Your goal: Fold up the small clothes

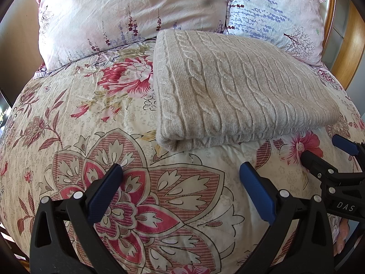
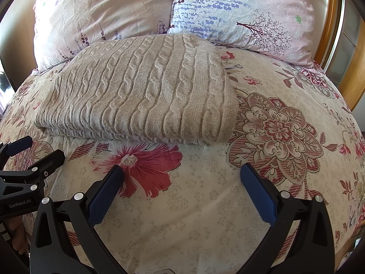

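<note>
Covering the whole bed, a crinkled cotton duvet (image 1: 95,118) printed with red and pink flowers serves as the landmark surface. At the duvet's far edge lean two wrinkled pillows: a pale pink one (image 1: 127,16) with lavender sprigs and a bluish one (image 1: 273,16) bearing a small tree motif. On the duvet, just in front of the pillows, lies the folded sweater (image 1: 237,91), a beige cable-knit rectangle with raised rope-like ribs and a rounded doubled edge nearest the cameras. The left gripper (image 1: 181,171) hovers above the duvet short of the sweater's near edge, its blue ribbed pads spread wide and holding nothing. The right gripper (image 2: 181,171) hangs likewise over the duvet, jaws parted and empty. The left wrist view alone shows the sweater's left side fold and the right gripper from the side (image 1: 328,157); the right wrist view alone shows the sweater's right side (image 2: 219,105) and a large mandala bloom (image 2: 276,132) beside it.
</note>
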`<control>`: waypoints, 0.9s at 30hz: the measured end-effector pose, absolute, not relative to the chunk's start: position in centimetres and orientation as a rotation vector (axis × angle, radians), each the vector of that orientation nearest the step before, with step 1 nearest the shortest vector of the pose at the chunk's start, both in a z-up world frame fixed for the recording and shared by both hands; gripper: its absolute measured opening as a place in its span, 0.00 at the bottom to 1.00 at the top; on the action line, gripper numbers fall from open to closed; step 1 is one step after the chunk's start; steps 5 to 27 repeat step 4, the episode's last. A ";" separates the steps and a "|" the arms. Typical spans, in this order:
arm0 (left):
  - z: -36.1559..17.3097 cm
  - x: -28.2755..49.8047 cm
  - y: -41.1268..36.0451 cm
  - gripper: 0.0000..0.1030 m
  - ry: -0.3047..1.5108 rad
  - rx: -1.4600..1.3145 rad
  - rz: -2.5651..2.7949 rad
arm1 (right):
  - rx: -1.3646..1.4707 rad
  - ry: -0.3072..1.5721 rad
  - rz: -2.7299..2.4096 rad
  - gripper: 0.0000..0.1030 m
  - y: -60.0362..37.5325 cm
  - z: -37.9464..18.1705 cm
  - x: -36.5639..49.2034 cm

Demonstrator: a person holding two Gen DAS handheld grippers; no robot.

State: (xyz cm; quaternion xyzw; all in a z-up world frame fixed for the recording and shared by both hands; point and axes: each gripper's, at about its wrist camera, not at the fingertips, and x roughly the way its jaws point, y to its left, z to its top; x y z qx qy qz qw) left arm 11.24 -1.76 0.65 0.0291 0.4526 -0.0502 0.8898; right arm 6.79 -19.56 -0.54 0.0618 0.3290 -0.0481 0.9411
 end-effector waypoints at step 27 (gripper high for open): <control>0.6 11.2 -1.8 0.98 0.940 0.060 -0.104 | 0.126 0.671 -0.098 0.99 -19.6 -0.5 6.8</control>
